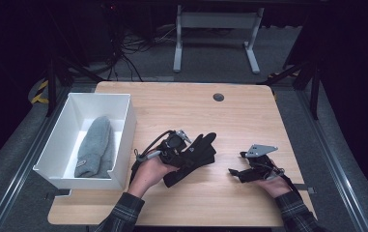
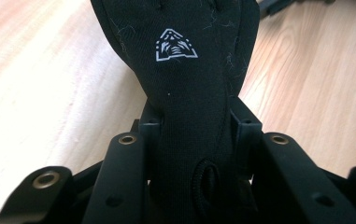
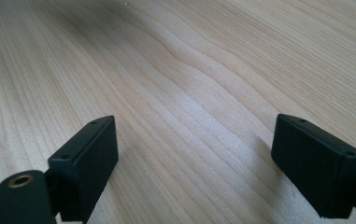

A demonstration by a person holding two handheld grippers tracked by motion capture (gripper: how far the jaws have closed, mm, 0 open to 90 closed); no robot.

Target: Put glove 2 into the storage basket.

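**Black glove gripped at the cuff**

Left gripper [image 1: 187, 145], frame centre, clamps the black glove [image 2: 189, 79] near its cuff. Soft, light fabric; it will droop, so a cuff grip suits. Right gripper [image 3: 203, 163] rests released, lower right.

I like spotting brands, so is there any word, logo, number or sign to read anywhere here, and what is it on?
No readable words or numbers.
White emblem, a triangular outline with curved strokes inside and no letters: on the black glove clamped in the left hand-held gripper.
Small dark tag on the grey knit hat in the white box: too small to read.
Wooden table: bare of any marking.
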